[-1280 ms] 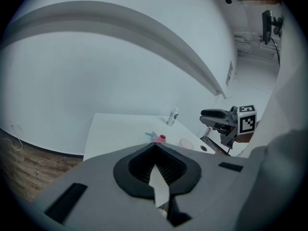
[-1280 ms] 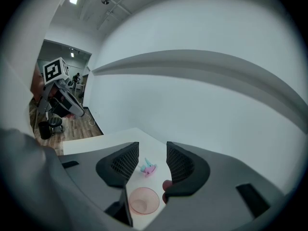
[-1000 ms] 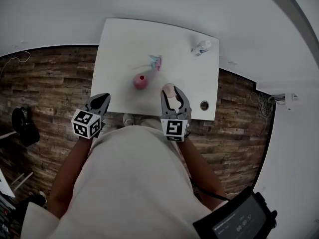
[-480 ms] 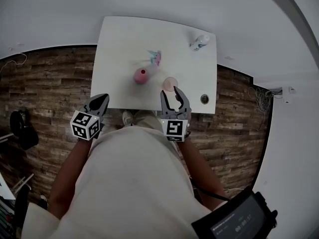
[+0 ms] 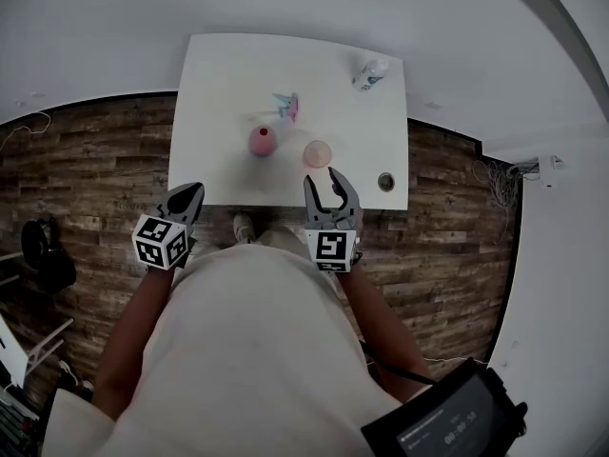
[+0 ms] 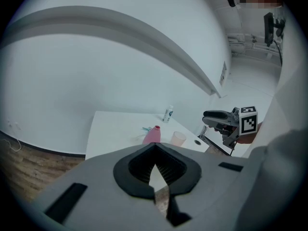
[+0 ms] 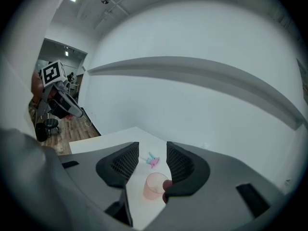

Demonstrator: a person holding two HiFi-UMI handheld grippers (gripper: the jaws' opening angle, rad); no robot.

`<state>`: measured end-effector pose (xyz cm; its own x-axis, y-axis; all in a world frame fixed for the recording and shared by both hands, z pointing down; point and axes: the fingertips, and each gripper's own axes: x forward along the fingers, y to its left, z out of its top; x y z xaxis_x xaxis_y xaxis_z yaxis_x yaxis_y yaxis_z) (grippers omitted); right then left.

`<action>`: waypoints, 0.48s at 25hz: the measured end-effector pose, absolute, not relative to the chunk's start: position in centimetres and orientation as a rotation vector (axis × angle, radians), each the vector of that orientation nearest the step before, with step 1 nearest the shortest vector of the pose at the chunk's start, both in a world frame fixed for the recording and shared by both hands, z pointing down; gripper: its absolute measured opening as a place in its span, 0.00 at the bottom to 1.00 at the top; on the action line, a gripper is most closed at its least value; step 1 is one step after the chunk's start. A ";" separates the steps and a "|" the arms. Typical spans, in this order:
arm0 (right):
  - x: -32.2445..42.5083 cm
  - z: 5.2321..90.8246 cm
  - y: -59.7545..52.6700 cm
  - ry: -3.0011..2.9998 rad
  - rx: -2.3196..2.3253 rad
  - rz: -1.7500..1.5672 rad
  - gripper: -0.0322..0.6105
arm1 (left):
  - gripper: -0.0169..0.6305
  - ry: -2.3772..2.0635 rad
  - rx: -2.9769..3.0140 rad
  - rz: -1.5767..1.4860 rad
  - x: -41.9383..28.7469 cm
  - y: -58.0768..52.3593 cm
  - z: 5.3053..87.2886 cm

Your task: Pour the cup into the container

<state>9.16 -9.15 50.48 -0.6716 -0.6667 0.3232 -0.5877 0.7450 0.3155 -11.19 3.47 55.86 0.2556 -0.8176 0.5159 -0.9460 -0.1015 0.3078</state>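
My right gripper [image 5: 321, 176], jaws part open and empty, has the pink cup [image 5: 317, 152] just beyond it. My left gripper [image 5: 193, 190] is closed tight and farther off.

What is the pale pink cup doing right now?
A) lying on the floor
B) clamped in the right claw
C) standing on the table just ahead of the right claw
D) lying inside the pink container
C: the cup stands free on the table, beyond the right gripper and its parted jaws.
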 end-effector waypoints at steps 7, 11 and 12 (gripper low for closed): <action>12.9 50.0 -7.5 -2.537 0.951 -0.233 0.33 | 0.04 -1.597 1.951 0.302 -7.2 4.3 55.1; 15.3 49.4 -5.9 -2.553 0.928 -0.227 0.33 | 0.04 -1.597 1.947 0.293 -4.1 5.2 54.4; 16.0 49.3 -5.4 -2.557 0.922 -0.226 0.33 | 0.04 -1.595 1.948 0.293 -3.3 5.4 54.3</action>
<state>16.01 -5.38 49.31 -0.6964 -0.6407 0.3235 -0.5738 0.7677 0.2852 -3.26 5.44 54.33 0.2542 -0.8152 0.5204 -0.9469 -0.1001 0.3057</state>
